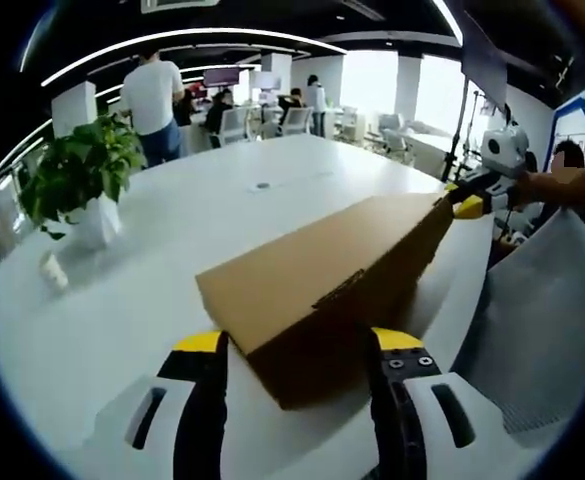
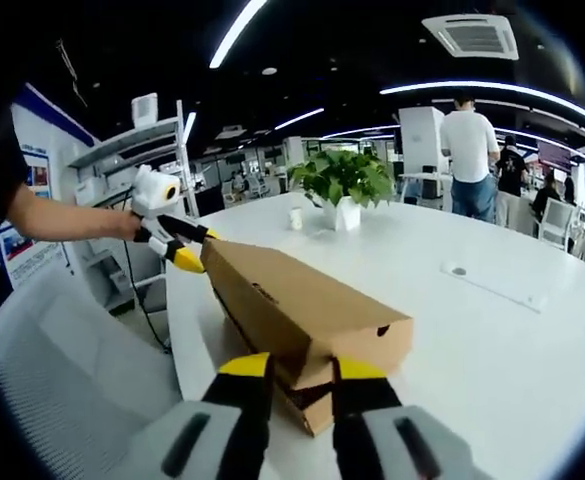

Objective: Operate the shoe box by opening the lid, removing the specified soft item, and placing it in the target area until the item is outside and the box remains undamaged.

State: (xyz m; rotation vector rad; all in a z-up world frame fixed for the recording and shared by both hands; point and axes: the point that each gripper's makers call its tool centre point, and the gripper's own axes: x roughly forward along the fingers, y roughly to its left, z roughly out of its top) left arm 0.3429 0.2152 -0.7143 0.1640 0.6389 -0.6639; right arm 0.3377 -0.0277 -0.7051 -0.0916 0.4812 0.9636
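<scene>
A long brown cardboard shoe box (image 1: pixel 322 270) lies on the white table (image 1: pixel 172 230) with its lid on. My left gripper (image 1: pixel 300 350) stands open, its jaws set wide on either side of the box's near corner. The right gripper (image 1: pixel 467 203) meets the box's far end, held by a person's hand. In the right gripper view the shoe box (image 2: pixel 292 300) runs away from me. My right gripper (image 2: pixel 302 375) is shut narrowly on its near end, where the lid's lip overhangs the base. The left gripper (image 2: pixel 188 250) sits at the far end. The box's contents are hidden.
A potted green plant (image 1: pixel 77 175) in a white pot and a small white cup (image 1: pixel 54 270) stand on the table's left side. A grey chair back (image 1: pixel 552 320) is close on the right. People (image 1: pixel 152 100) and desks fill the office behind.
</scene>
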